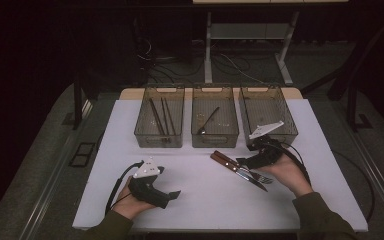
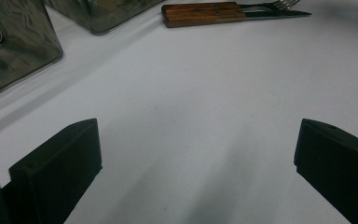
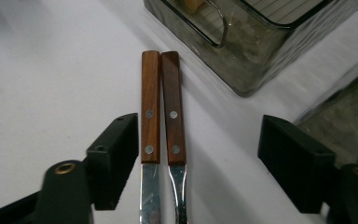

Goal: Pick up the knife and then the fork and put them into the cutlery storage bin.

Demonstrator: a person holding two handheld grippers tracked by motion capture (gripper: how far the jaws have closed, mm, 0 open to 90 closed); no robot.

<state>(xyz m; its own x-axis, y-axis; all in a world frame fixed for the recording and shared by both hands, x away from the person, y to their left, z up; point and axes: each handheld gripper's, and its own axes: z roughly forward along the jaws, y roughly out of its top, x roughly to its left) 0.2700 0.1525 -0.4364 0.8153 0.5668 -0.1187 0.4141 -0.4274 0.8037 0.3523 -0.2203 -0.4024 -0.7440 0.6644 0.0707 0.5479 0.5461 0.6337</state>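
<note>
Right gripper view has the right gripper [image 3: 200,161] standing apart around knife [image 3: 150,112] and fork [image 3: 173,112], handles toward 12 o'clock: stiff, light, slippery steel, best gripped by the wood.

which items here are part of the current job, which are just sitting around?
In play:
- knife and fork, wooden handles side by side between the right tongs, jaws apart, not pressing
- right bin, nearest them

Idle:
- left tongs, open over bare table
- left bin, dark sticks inside
- middle bin, one utensil inside
</note>
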